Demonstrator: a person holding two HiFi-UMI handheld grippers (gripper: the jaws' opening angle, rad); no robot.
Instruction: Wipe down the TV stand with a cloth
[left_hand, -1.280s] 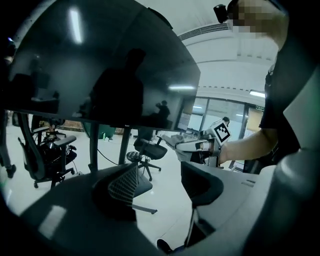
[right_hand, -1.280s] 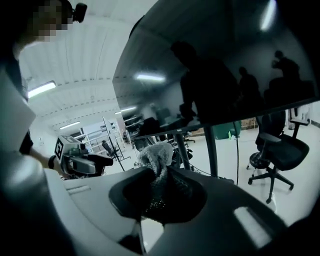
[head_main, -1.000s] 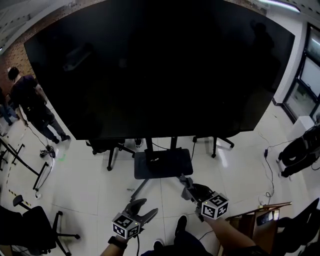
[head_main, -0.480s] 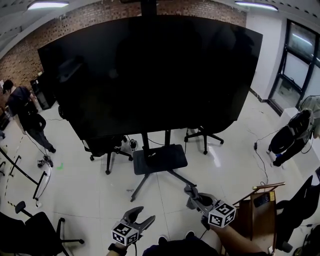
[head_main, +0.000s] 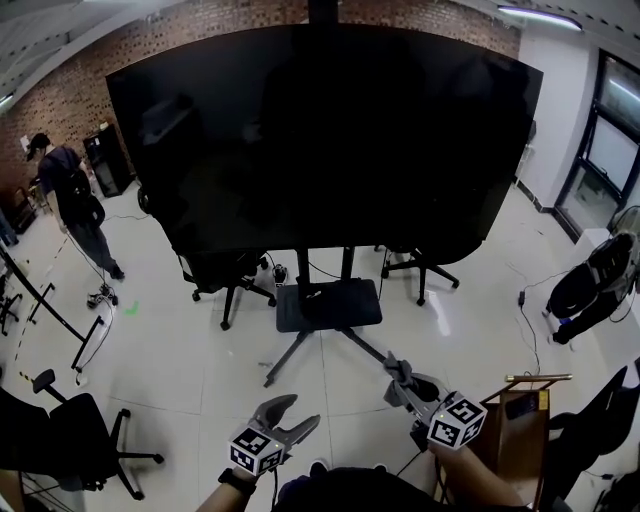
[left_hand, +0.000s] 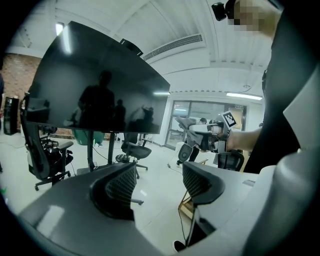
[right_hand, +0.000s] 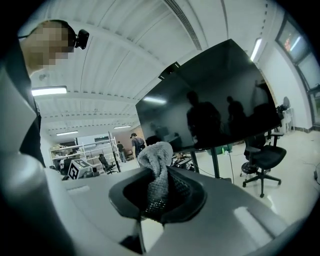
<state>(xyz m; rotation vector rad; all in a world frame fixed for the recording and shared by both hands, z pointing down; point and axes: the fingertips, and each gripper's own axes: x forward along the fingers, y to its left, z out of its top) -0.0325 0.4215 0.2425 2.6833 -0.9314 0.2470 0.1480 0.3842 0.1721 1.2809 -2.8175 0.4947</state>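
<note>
Screen (head_main: 330, 140), black and very wide, fills the upper half of the head view. It is carried by the TV stand (head_main: 328, 305), whose dark shelf sits low on the post, with legs splaying out over the pale tiled floor (head_main: 200, 360). Just behind the stand, one to each side of its post, are two office chairs (head_main: 225, 275). A person (head_main: 75, 205) is well off to the stand's left.

Both grippers are on the near side of the stand and well apart from it, so I judge that wiping has not begun and the approach is the step in hand. The left gripper (head_main: 300, 410) is in front of the stand and a little to its left. Its jaws are spread wide with nothing between them. The right gripper (head_main: 395, 368) is nearer the stand's right leg. Its jaws are pressed together on the cloth (right_hand: 156, 165), a grey knitted piece whose twisted tuft stands up above the pads.

To do this well, I would carry the right gripper to the shelf and tip it downward, so the cloth meets the surface and not the hard jaw tips. The grip should stay firm so the small tuft does not slip out. The strokes could overlap from one edge of the shelf to the other, then go down the post and legs. The left gripper can stay clear of the stand.
</note>
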